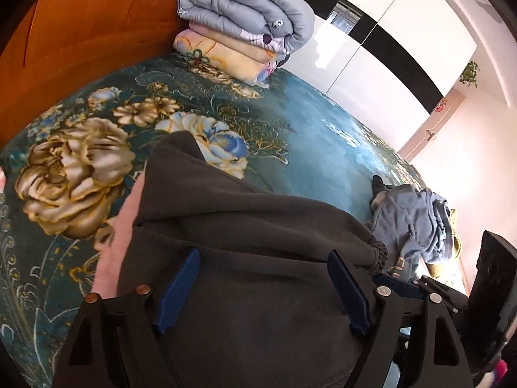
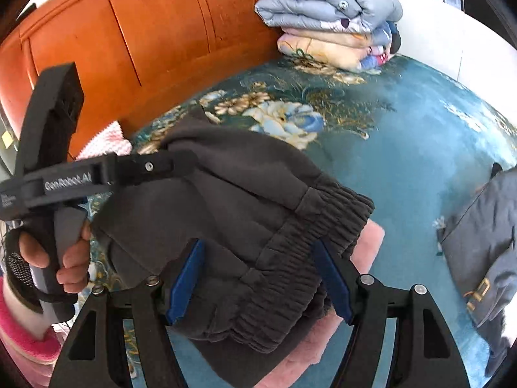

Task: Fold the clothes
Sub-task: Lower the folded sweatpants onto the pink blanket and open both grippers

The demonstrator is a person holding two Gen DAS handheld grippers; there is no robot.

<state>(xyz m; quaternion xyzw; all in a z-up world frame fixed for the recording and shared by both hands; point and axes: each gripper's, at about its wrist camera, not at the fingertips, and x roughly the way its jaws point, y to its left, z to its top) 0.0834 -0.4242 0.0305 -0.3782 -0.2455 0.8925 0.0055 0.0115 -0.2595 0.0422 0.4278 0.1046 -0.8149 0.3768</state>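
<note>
2 grippers — left (image 1: 263, 286), right (image 2: 260, 278) — fingers spread over dark pants (image 2: 245, 200); "GenRobot.AI" legible.

Dark grey fleece trousers with ribbed elastic waistband (image 2: 245, 226), folded into thick bundle, lying on my side of bed over flat pink fuzzy garment (image 2: 310, 349). Waistband end faces right, bunched. Crumpled blue-grey sweatshirt (image 1: 416, 226) heaped apart, further right, unfolded.
</note>
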